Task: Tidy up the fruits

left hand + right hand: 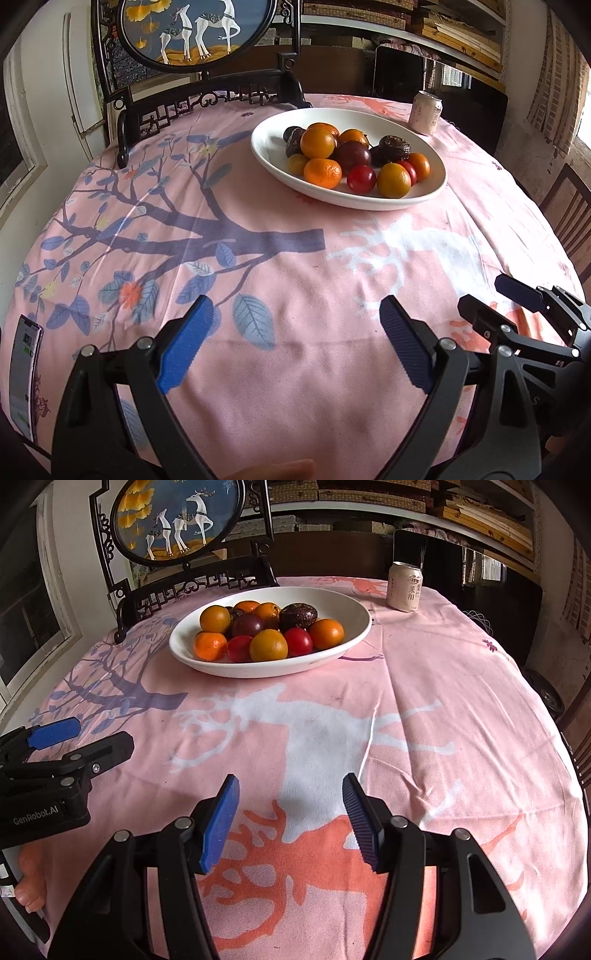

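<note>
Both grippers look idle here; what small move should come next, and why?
Probably advance the right gripper toward the white bowl: both it and the left gripper are open and empty, and all the fruit sits piled there.

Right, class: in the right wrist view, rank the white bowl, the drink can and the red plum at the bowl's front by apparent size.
1. White bowl
2. Drink can, though it stands farther back
3. Red plum

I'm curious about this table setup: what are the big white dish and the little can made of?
The white dish looks like glazed ceramic: smooth, glossy, with a thick rounded rim, though melamine can't be ruled out. The can looks like thin metal, probably aluminium: a narrowed shoulder and a printed pale coating with a soft sheen.
</note>
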